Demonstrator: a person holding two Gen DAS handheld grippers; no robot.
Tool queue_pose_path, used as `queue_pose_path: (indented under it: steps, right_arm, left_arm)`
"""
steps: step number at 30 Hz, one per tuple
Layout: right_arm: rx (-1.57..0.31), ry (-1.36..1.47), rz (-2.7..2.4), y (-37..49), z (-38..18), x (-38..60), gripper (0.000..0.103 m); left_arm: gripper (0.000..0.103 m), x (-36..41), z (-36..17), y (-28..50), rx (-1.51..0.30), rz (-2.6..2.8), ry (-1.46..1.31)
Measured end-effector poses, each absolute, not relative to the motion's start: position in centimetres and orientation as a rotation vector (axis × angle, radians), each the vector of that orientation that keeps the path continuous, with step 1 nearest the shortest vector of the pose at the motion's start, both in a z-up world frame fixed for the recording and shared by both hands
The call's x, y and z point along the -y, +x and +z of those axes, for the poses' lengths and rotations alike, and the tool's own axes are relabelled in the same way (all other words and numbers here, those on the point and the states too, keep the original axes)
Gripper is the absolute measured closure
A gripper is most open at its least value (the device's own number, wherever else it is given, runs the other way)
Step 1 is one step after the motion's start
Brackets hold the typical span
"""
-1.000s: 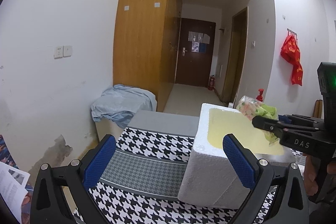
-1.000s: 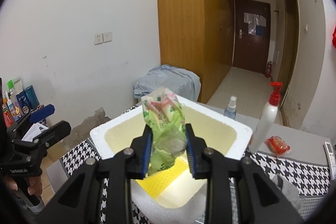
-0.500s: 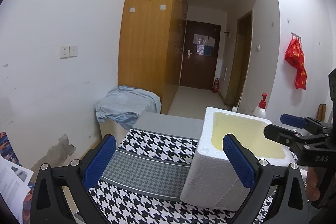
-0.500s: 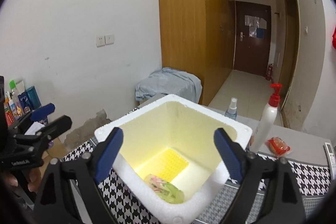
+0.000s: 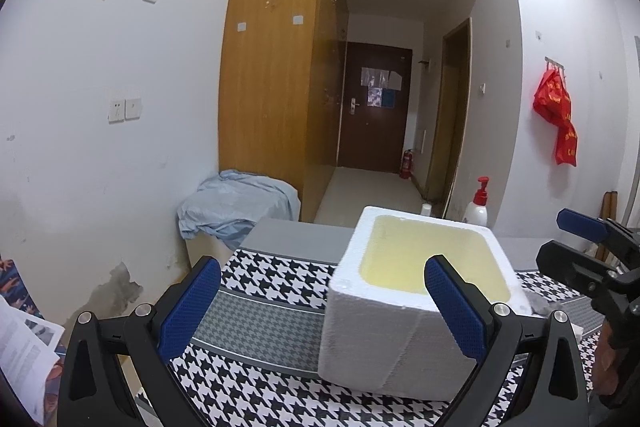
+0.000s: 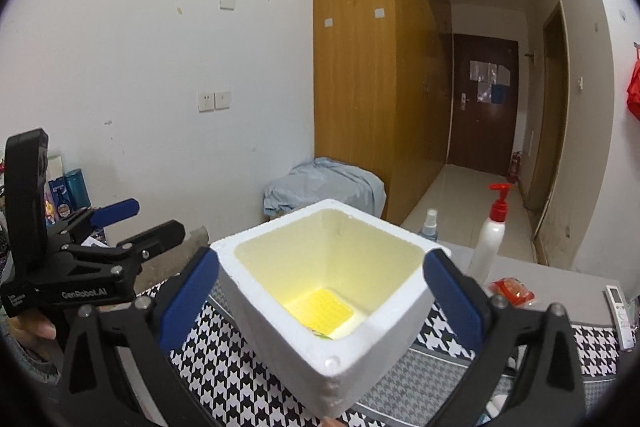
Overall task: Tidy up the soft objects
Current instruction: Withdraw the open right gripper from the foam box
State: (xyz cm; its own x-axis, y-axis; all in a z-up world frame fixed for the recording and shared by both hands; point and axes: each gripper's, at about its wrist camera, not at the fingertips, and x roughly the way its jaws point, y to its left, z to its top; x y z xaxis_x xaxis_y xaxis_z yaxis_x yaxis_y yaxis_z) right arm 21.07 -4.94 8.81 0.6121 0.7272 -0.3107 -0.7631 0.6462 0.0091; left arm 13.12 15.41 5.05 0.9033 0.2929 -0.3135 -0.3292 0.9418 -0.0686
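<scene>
one white square foam box (image 6: 320, 311) on houndstooth cloth (image 5: 256, 307) | one green soft packet (image 6: 320, 334) lay inside, mostly hidden | right gripper (image 6: 320, 291) jaws opening, nothing held | left gripper (image 5: 320, 303) wide apart, empty | two bottles (image 6: 490, 239)

Left wrist view: looks forward past its own left claw (image 5: 320, 301), slightly downward, close to the foam box (image 5: 400, 339) ahead-right. Right wrist view: close above the same box (image 6: 332, 347), between the right claw (image 6: 320, 301) fingers. Shared: box, houndstooth tabletop (image 5: 276, 291), corridor door (image 5: 372, 111).
</scene>
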Motion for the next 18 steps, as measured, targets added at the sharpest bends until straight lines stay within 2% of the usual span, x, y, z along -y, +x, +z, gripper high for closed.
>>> queue_pose_path:
  steps: [18]
  right_arm:
    - [-0.246,-0.079,0.885,18.7,8.3,10.5,0.0]
  left_arm:
    - [0.001,-9.8,5.3,10.6,-0.256,0.266,-0.053]
